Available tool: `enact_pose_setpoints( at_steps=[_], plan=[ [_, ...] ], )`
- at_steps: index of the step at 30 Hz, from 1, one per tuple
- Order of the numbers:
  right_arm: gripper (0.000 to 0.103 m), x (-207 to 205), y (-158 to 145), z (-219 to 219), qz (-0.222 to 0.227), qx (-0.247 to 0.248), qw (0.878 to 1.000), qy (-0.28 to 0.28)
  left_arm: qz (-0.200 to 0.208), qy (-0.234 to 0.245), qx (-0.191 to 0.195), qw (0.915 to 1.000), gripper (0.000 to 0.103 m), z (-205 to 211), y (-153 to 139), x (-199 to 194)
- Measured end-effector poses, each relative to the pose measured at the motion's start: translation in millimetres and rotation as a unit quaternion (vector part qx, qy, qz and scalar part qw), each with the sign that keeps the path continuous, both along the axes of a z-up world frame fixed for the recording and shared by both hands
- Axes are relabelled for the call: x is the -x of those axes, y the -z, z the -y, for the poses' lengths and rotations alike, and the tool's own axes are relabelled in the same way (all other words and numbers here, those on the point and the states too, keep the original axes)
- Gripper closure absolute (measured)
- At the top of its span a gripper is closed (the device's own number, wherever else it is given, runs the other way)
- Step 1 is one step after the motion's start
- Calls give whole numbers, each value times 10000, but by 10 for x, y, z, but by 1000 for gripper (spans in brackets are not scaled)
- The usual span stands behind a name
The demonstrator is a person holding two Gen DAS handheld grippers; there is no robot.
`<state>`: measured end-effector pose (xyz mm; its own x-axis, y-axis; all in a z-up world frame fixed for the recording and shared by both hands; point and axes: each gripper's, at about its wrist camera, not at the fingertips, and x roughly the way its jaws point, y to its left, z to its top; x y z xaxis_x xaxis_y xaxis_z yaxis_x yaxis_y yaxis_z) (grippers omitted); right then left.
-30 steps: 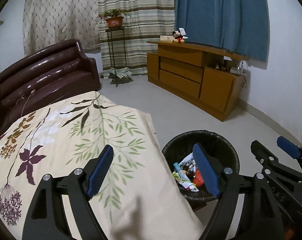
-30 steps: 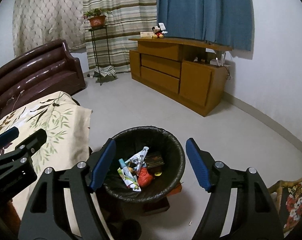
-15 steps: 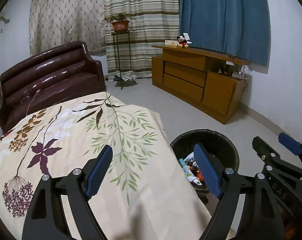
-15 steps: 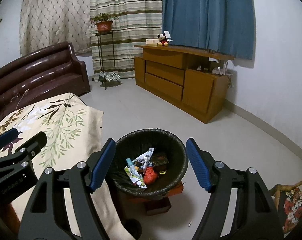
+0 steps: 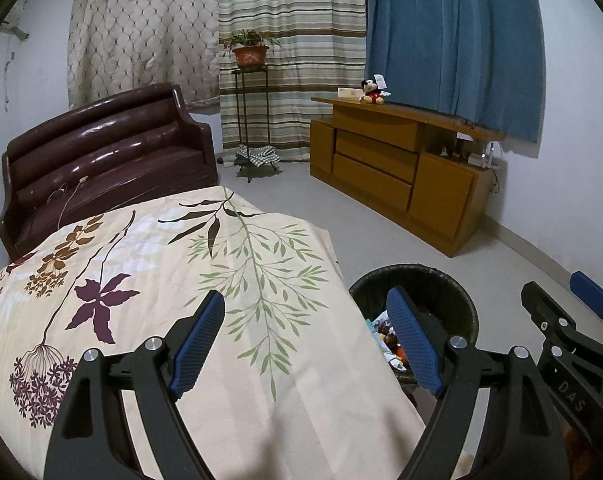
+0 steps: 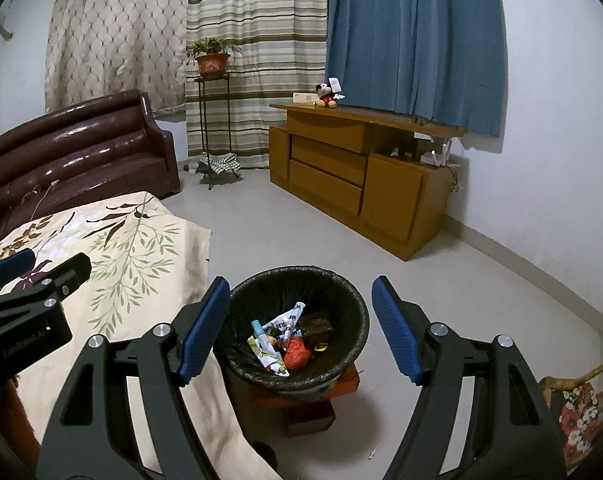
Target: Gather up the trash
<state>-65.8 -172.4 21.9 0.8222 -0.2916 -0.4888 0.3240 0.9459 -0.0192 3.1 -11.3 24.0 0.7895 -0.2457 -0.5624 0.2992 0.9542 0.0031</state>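
The room holds a sofa [image 5: 101, 152], a cabinet [image 6: 353, 176] and, nearest, a surface [image 5: 173, 280] under a floral cloth. No trash shows on the cloth. Just beside the right edge of the surface stands the bin [image 6: 297, 320] with a black liner, on the floor. The trash [image 6: 285, 340], wrappers and a red crumpled piece, lies inside it at the bottom. The right tongs [image 6: 297, 328] hover above the bin, open and empty, and the bin shows between their two blue pads. The left tongs [image 5: 305, 340] hover over the right edge of the surface, also open and empty. I judge the right hand is nearer to the bin. The wrappers lie mixed, so I cannot tell a long axis.
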Motion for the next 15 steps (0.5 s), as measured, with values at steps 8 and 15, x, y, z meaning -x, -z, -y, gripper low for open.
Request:
enact_pose_setpoints(
  at_steps=[8,15],
  plan=[
    [31,5,5,4,2,5,10000,-2,-10,22,-4,10000,22,-12,-12,9],
    [31,11,3,5,8,2,10000,0,-5,26,-2,10000,22,3,-13,17]
  ],
)
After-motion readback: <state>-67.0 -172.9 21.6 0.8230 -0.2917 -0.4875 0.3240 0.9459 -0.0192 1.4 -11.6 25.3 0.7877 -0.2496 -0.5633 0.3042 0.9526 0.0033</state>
